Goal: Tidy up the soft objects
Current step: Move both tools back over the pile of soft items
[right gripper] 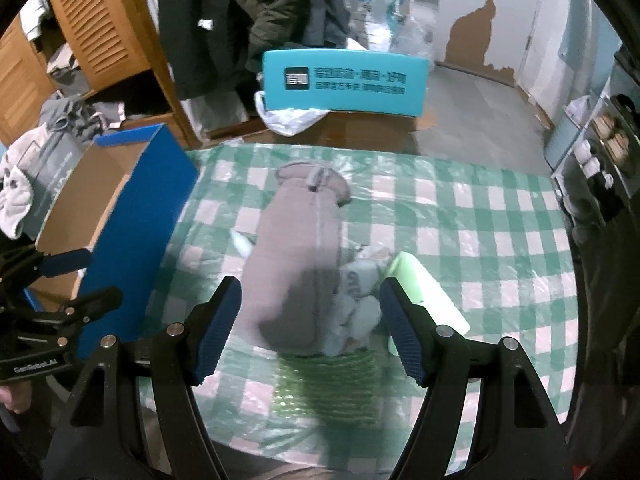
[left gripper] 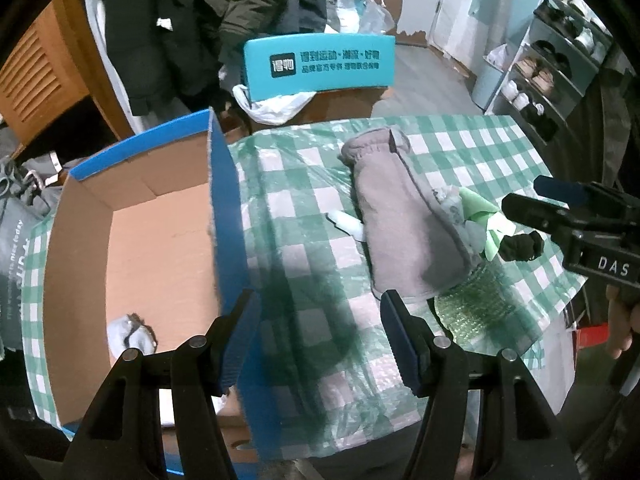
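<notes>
Both grippers angled steeply down over checkered desk [right gripper: 480, 216]. Left gripper [left gripper: 316, 344] fingers apart, empty, beside blue box [left gripper: 224, 184]. Right gripper [right gripper: 310, 330] fingers apart, empty, above grey mitten [right gripper: 292, 256] and socks [right gripper: 356, 300] on desk.

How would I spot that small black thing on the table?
Find the green checked tablecloth, then the long grey garment lying on it. By its near end, beside light green cloth, sits the small black bundle, the only black item in the pile.

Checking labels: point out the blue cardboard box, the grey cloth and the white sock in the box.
blue cardboard box [left gripper: 224, 200], left wrist view, right outer wall.
grey cloth [right gripper: 288, 264], right wrist view, middle of the fabric.
white sock [left gripper: 132, 336], left wrist view, its bunched middle.
</notes>
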Demonstrator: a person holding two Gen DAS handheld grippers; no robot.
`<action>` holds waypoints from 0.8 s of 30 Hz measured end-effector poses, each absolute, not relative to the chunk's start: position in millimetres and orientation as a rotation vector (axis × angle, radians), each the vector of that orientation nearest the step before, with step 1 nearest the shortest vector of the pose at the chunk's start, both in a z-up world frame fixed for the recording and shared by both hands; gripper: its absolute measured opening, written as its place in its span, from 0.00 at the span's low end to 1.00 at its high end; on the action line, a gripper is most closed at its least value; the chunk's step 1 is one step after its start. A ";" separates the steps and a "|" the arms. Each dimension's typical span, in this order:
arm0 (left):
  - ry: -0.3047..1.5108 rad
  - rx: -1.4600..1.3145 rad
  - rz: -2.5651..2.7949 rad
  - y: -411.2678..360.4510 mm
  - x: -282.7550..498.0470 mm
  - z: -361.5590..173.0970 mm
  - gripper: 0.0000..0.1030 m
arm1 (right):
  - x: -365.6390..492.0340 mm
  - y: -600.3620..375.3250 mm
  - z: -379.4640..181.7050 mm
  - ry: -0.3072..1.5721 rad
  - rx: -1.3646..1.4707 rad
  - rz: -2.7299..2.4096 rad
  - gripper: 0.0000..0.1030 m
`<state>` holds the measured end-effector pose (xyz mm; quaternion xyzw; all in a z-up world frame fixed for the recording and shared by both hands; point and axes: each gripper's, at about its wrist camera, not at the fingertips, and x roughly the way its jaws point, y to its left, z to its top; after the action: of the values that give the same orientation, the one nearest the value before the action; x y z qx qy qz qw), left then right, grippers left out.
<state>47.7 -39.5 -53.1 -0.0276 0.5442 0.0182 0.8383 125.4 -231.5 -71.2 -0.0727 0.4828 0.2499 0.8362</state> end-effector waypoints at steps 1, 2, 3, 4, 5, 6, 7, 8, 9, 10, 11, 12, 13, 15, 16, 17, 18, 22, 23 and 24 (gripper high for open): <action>1.156 -0.059 0.034 -41.5 48.5 -54.4 0.62 | 126.4 -234.7 -72.4 1.024 -0.151 0.523 0.70; 1.161 -0.060 0.031 -43.6 49.8 -55.9 0.62 | 128.1 -238.7 -74.1 1.027 -0.148 0.515 0.70; 1.165 -0.060 0.028 -45.7 50.5 -57.5 0.62 | 128.7 -241.4 -75.6 1.029 -0.146 0.510 0.70; 1.168 -0.059 0.026 -47.1 51.4 -58.7 0.62 | 130.1 -245.2 -77.4 1.033 -0.145 0.502 0.70; 1.173 -0.058 0.025 -49.1 52.8 -60.3 0.62 | 131.4 -248.3 -79.1 1.036 -0.143 0.496 0.70; 1.177 -0.057 0.024 -50.3 53.6 -61.3 0.62 | 133.0 -252.7 -81.0 1.040 -0.142 0.488 0.70; 1.183 -0.055 0.023 -52.6 55.1 -63.3 0.63 | 133.9 -255.6 -81.9 1.042 -0.142 0.483 0.70; 1.188 -0.055 0.021 -54.6 56.6 -65.2 0.63 | 134.9 -258.5 -83.1 1.044 -0.142 0.477 0.70; 1.192 -0.055 0.019 -55.8 57.3 -66.8 0.63 | 136.4 -263.3 -84.3 1.045 -0.144 0.469 0.70; 1.196 -0.056 0.017 -56.9 58.3 -68.2 0.63 | 137.8 -267.5 -85.5 1.047 -0.146 0.463 0.70; 1.200 -0.058 0.015 -58.3 59.5 -69.9 0.63 | 138.4 -270.2 -86.7 1.049 -0.147 0.459 0.70; 1.204 -0.060 0.012 -60.0 60.9 -71.1 0.63 | 139.8 -275.9 -88.2 1.052 -0.148 0.451 0.70; 1.209 -0.066 0.007 -61.7 62.4 -73.0 0.63 | 140.8 -280.9 -89.6 1.054 -0.146 0.443 0.70; 1.218 -0.076 -0.004 -65.6 65.0 -76.6 0.63 | 143.3 -289.9 -92.9 1.064 -0.139 0.433 0.70; 1.221 -0.078 -0.008 -67.0 65.8 -77.7 0.63 | 145.1 -295.5 -95.5 1.073 -0.136 0.425 0.70; 1.223 -0.080 -0.014 -69.1 66.9 -79.1 0.63 | 146.3 -300.0 -97.9 1.080 -0.135 0.415 0.70; 1.224 -0.078 -0.019 -70.5 67.7 -80.0 0.63 | 147.8 -305.4 -100.8 1.087 -0.134 0.405 0.70; 1.239 -0.073 -0.026 -78.2 71.7 -86.6 0.63 | 153.2 -320.8 -111.0 1.116 -0.127 0.386 0.70; 1.244 -0.076 -0.029 -79.1 72.4 -88.2 0.63 | 154.3 -323.0 -112.8 1.121 -0.126 0.382 0.70; 1.251 -0.083 -0.035 -80.5 73.3 -90.2 0.63 | 155.3 -326.5 -115.6 1.127 -0.125 0.377 0.70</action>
<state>73.3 -80.5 -90.2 -0.0389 0.5853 -0.0162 0.8097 155.3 -326.5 -115.6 -0.0590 0.5305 0.1775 0.8268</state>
